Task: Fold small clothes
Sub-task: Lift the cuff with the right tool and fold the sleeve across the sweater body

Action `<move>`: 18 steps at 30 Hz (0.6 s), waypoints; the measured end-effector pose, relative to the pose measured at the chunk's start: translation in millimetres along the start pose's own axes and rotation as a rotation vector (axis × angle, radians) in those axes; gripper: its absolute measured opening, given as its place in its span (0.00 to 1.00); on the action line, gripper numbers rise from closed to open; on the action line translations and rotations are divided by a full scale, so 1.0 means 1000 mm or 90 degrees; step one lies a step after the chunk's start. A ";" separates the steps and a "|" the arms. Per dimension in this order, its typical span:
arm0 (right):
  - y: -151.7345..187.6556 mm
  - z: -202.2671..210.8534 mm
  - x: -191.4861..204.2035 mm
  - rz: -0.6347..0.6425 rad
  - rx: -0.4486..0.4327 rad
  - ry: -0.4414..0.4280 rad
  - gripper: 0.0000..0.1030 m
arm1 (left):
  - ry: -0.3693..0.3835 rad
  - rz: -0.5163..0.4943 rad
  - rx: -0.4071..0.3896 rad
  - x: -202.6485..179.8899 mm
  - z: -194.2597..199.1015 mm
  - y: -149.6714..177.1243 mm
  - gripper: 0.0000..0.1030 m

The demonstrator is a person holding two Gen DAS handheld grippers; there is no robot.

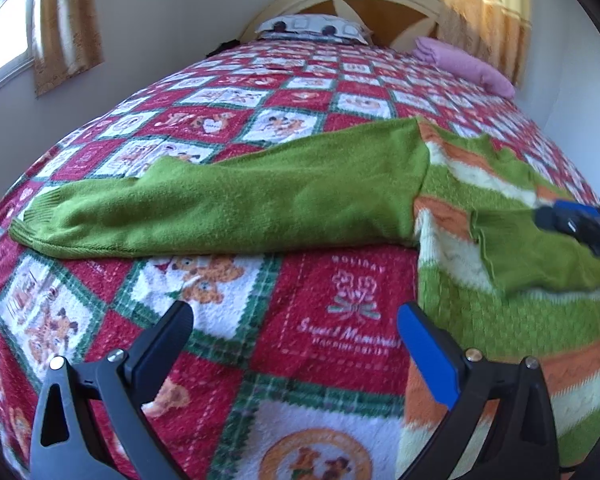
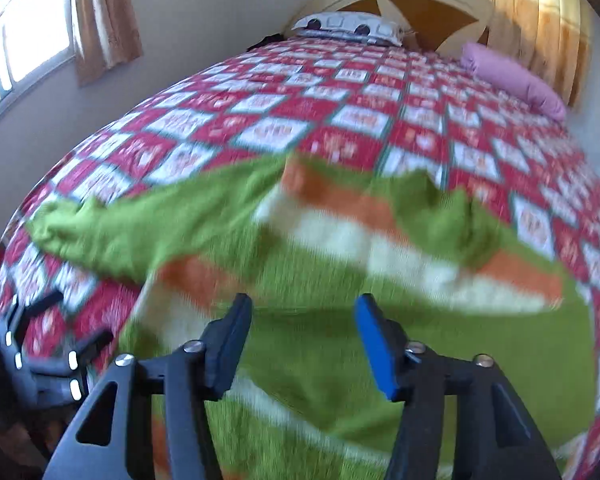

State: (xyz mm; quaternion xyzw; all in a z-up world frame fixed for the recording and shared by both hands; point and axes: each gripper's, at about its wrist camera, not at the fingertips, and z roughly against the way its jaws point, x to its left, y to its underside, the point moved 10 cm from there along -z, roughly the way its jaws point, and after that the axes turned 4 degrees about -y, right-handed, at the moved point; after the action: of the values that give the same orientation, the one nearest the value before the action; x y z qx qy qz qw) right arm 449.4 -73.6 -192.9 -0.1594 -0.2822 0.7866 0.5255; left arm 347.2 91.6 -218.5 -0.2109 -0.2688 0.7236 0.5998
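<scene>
Nearest, the left gripper hangs with jaws spread and nothing between them, over bare bedspread near the bed's foot edge. Just beyond, the right gripper is also parted and empty (that view is blurred) above the striped body of the green sweater. One sleeve lies stretched flat toward the bed's left side; the other is folded over the chest. Farther off, a pink pillow rests by the headboard. Risk: the loose folded sleeve could slide back off, or the next pinch could bunch several knit layers.
</scene>
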 end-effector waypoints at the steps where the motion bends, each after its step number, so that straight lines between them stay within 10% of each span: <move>1: 0.014 0.010 -0.005 0.002 0.002 -0.010 0.54 | -0.003 -0.009 -0.008 0.001 0.004 -0.001 1.00; 10: 0.087 0.117 -0.127 -0.007 -0.048 0.161 0.60 | 0.079 -0.119 -0.057 -0.081 0.040 -0.047 0.98; 18: 0.150 0.135 -0.155 -0.047 -0.032 0.162 0.64 | 0.087 -0.187 0.039 -0.157 -0.023 -0.032 0.44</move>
State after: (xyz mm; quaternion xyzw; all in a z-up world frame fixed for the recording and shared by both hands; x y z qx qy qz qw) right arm 326.1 -296.6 -185.1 -0.2607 -0.2386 0.7327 0.5816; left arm 415.6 -55.6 -218.5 -0.1998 -0.2328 0.6201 0.7221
